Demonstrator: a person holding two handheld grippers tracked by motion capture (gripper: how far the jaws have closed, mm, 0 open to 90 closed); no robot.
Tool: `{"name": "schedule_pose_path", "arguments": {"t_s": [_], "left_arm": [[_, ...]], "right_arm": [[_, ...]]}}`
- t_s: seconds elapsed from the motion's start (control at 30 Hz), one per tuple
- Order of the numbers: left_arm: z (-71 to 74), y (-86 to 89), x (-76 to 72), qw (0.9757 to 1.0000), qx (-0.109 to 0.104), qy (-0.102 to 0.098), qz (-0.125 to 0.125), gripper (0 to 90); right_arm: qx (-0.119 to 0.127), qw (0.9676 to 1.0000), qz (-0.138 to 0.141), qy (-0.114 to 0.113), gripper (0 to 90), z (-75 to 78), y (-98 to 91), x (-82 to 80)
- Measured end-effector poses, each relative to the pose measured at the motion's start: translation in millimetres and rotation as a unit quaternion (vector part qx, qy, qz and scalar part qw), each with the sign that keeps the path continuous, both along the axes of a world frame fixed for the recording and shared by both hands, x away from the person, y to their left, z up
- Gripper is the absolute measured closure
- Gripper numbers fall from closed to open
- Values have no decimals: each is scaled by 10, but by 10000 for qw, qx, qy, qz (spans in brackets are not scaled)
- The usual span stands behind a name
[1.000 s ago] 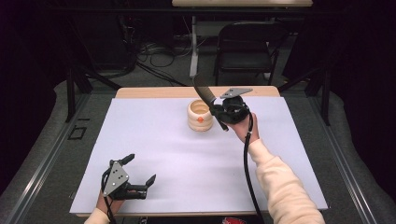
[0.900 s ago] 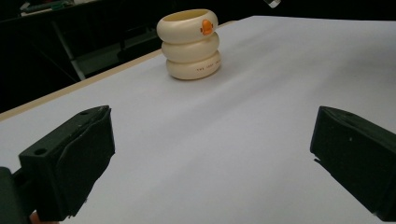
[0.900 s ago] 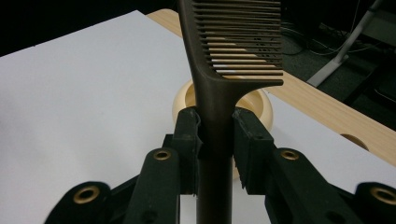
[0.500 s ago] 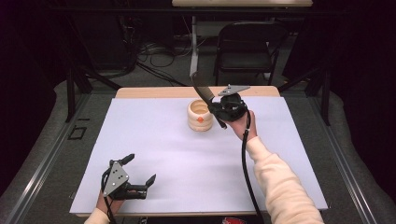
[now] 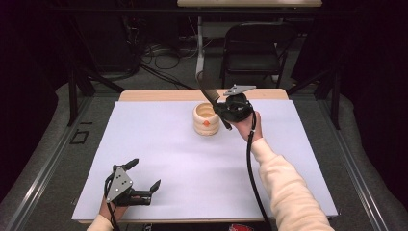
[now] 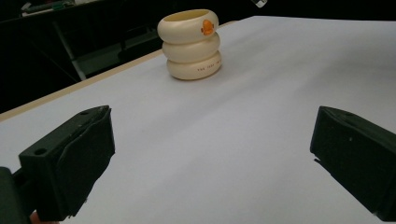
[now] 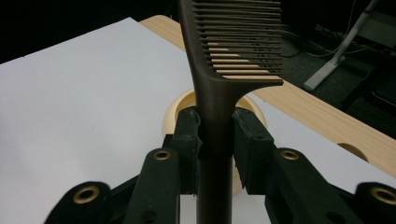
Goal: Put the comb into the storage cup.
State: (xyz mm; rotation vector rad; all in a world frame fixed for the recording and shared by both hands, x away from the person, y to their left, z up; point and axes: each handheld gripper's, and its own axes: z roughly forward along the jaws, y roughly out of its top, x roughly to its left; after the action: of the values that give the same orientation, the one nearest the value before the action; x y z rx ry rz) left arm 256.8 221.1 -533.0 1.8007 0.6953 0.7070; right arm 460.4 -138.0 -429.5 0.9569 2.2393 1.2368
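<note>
A cream pot [image 5: 206,120] made of stacked rings, with an orange mark, stands on the white sheet at the far middle of the table; it is also in the left gripper view [image 6: 191,42]. My right gripper [image 5: 222,108] hovers at the pot's right rim, shut on the handle of a dark brown comb [image 5: 204,86]. The comb's teeth point up and away, and its handle end hangs beside the pot. In the right gripper view the comb [image 7: 233,42] rises between the pads [image 7: 187,135], with the pot [image 7: 175,114] behind. My left gripper [image 5: 144,174] rests open at the near left [image 6: 215,140].
A white sheet [image 5: 168,159] covers most of the wooden table; a bare wood strip [image 5: 144,95] runs along the far edge, with a round hole [image 7: 352,151] in it. A black chair [image 5: 250,48] and cables lie on the floor beyond.
</note>
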Motion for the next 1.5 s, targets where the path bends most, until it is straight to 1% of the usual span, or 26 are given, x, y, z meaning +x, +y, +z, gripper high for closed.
{"name": "schedule_pose_path", "arguments": {"t_s": [0.27, 0.53, 0.73, 0.8, 1.13, 1.27, 1.5], "left_arm": [[-1, 0, 2, 10000, 5, 5, 0, 1], [0, 0, 1, 10000, 3, 1, -2, 1], [-1, -1, 2, 10000, 5, 9, 0, 1], [-1, 0, 2, 10000, 0, 4, 3, 1], [-3, 0, 4, 10000, -9, 16, -2, 1], [-3, -1, 3, 10000, -6, 14, 6, 1], [-4, -1, 4, 10000, -9, 19, 9, 1]], "right_arm": [[95, 9999, -11, -31, 720, 23, 30, 39], [219, 9997, -11, -108, 720, 67, 66, 72], [264, 9995, -11, -188, 720, 92, 95, 97], [321, 9993, -21, -184, 720, 94, 106, 109], [377, 9990, 6, -240, 720, 134, 154, 164], [377, 9989, 28, -294, 720, 133, 165, 188], [433, 9986, -5, -307, 720, 133, 187, 235]]}}
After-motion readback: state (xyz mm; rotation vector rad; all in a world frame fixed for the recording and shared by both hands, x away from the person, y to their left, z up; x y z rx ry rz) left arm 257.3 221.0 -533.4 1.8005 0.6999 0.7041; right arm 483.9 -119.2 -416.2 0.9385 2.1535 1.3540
